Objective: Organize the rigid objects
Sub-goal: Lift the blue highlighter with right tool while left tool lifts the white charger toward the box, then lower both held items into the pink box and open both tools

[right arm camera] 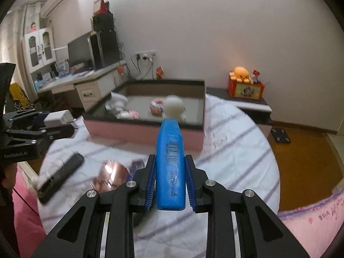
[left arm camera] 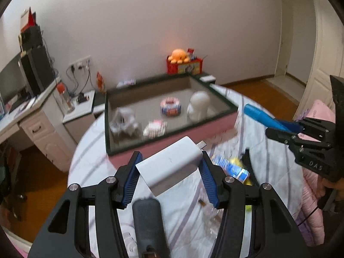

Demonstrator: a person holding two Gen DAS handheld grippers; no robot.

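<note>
My left gripper (left arm camera: 171, 153) is shut on a white charger block (left arm camera: 172, 167), its metal plug pointing away from me. My right gripper (right arm camera: 170, 157) is shut on a blue marker (right arm camera: 169, 133) with a barcode, tip forward. Both hang above the striped bedspread (right arm camera: 232, 150), just in front of a pink-sided box (left arm camera: 223, 101) with a dark rim. In the left wrist view the right gripper (left arm camera: 298, 126) shows at the right edge with the marker (left arm camera: 258, 114). In the right wrist view the left gripper (right arm camera: 68, 122) shows at the left with the charger (right arm camera: 57, 117).
The box holds a white figurine (left arm camera: 198, 105), a tape roll (left arm camera: 170, 106), a pink packet (left arm camera: 154, 129) and a crumpled white item (left arm camera: 124, 122). On the bedspread lie a black remote (right arm camera: 60, 176), a shiny wrapper (right arm camera: 111, 174) and a blue-yellow packet (left arm camera: 232, 167). A desk (right arm camera: 86, 86) stands left.
</note>
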